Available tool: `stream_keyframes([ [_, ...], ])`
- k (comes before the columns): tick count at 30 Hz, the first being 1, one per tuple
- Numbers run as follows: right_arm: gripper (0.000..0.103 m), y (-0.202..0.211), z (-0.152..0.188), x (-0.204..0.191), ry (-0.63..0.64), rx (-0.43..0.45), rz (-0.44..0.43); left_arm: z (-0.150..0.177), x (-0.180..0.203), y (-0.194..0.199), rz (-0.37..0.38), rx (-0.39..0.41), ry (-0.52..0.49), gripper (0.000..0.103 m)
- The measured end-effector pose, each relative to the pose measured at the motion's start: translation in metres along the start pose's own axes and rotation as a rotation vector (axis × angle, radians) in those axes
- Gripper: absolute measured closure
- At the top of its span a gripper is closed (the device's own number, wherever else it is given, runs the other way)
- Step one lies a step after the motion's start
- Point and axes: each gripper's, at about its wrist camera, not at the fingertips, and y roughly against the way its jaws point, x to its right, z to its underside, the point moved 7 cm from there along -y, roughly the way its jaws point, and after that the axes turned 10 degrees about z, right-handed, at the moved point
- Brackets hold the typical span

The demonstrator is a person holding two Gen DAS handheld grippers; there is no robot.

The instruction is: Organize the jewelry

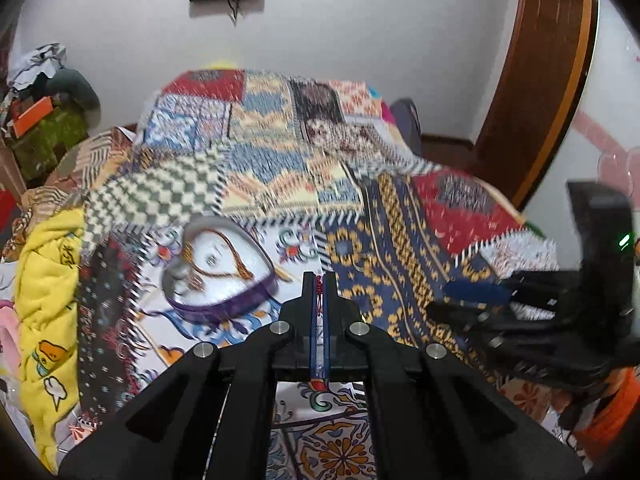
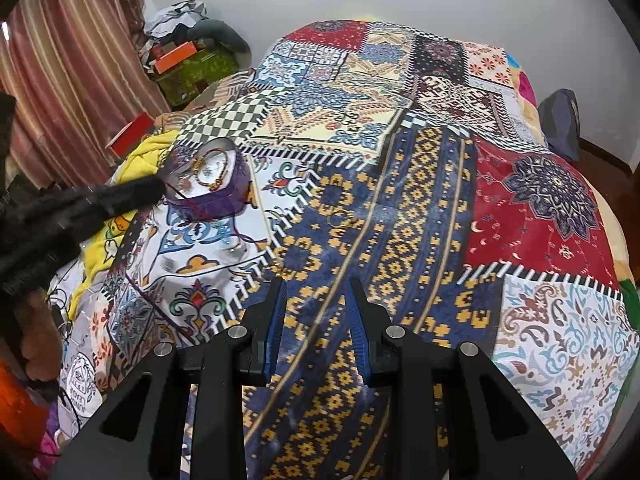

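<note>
The left hand-held gripper (image 1: 319,280), at the lower centre of its view, is clamped on a red thread (image 1: 319,285). The right hand-held gripper (image 2: 316,284) stands apart over the patchwork bedspread (image 2: 400,200). The heart-shaped purple box (image 2: 208,188) with necklaces lies at the left of the frame, and a gold ring (image 2: 339,218) near the centre.
</note>
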Motion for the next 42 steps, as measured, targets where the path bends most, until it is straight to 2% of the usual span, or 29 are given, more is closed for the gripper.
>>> stream_keyframes([
  [8, 0.076, -0.010, -0.003, -0.020, 0.030, -0.015, -0.018, -0.005, -0.016, 0.018, -0.003, 0.035, 0.021, 0.103],
  [17, 0.076, -0.024, 0.000, -0.036, 0.057, -0.046, -0.034, 0.039, -0.052, -0.007, -0.021, -0.101, 0.102, 0.103],
  [25, 0.076, -0.032, 0.002, -0.039, 0.064, -0.067, -0.037, 0.072, -0.071, -0.010, -0.069, -0.189, 0.118, 0.100],
  [27, 0.076, -0.033, 0.003, -0.039, 0.064, -0.070, -0.036, 0.073, -0.073, -0.009, -0.073, -0.195, 0.118, 0.096],
  [29, 0.076, -0.034, 0.003, -0.039, 0.066, -0.073, -0.035, 0.070, -0.073, -0.007, -0.074, -0.187, 0.110, 0.082],
  [30, 0.076, -0.034, 0.003, -0.039, 0.067, -0.074, -0.034, 0.068, -0.072, -0.007, -0.074, -0.179, 0.105, 0.079],
  [34, 0.076, -0.036, 0.004, -0.038, 0.066, -0.078, -0.033, 0.061, -0.064, -0.013, -0.060, -0.171, 0.084, 0.077],
  [38, 0.076, -0.037, 0.004, -0.036, 0.065, -0.082, -0.031, 0.054, -0.053, -0.024, -0.006, -0.177, 0.080, 0.077],
  [42, 0.076, -0.039, 0.005, -0.031, 0.059, -0.085, -0.028, 0.049, -0.031, -0.036, 0.069, -0.177, 0.030, 0.077],
])
